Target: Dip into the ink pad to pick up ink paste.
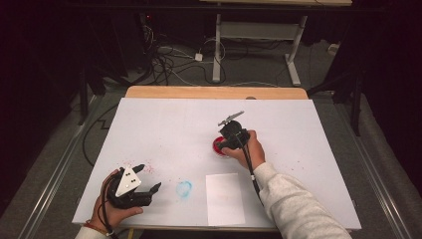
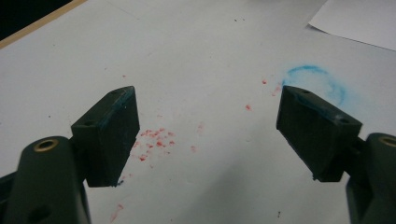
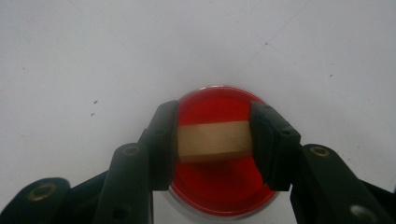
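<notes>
Right gripper [image 3: 215, 144] over red ink pad [image 3: 219, 186], mid-table.
Jaws clamp a wooden block [image 3: 213, 141] above the pad (wrist angled down). Left gripper [image 2: 208, 135] rests near the table's front edge, jaws spread wide, empty.

The white table [image 1: 164, 124] carries a red ink dish [image 1: 219, 146] under the right gripper [image 1: 230, 141], a paper sheet [image 1: 224, 198] just behind it, and a blue smudge [image 1: 184, 188] beside the left gripper [image 1: 147, 178].

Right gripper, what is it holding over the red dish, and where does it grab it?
The right gripper clamps a tan wooden block by its two ends, over the red dish.
</notes>
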`<action>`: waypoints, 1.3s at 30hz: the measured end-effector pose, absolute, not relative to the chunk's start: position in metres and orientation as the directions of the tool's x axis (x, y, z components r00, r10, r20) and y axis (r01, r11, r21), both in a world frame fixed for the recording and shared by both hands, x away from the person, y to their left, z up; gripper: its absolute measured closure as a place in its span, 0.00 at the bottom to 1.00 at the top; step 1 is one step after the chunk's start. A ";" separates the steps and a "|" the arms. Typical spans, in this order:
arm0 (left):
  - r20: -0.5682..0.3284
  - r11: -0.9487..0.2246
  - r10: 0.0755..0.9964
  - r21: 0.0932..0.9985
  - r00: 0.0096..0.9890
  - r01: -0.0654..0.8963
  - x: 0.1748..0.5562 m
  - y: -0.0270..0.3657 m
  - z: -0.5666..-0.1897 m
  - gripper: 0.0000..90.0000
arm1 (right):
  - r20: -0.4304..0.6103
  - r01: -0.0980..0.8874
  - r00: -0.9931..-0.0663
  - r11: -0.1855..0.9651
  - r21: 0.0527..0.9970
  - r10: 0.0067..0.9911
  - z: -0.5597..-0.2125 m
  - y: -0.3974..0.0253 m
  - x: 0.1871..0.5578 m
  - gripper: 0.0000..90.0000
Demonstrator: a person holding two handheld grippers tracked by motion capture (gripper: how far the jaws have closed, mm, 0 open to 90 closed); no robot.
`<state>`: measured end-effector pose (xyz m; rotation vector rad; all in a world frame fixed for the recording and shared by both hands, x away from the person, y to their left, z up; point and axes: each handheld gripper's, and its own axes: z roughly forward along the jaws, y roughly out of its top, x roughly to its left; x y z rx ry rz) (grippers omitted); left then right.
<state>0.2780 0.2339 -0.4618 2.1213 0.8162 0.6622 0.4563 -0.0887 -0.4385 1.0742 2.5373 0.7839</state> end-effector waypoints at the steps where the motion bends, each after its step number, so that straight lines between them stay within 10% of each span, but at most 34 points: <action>1: 0.188 -0.511 0.725 0.792 0.663 0.334 0.278 0.234 -0.462 0.23 | -0.041 0.576 -0.692 0.586 0.569 0.720 -0.438 -0.088 0.455 0.61; 39: 0.200 -0.520 0.711 0.795 0.674 0.312 0.280 0.232 -0.460 0.23 | -0.053 0.555 -0.719 0.618 0.557 0.693 -0.435 -0.097 0.456 0.62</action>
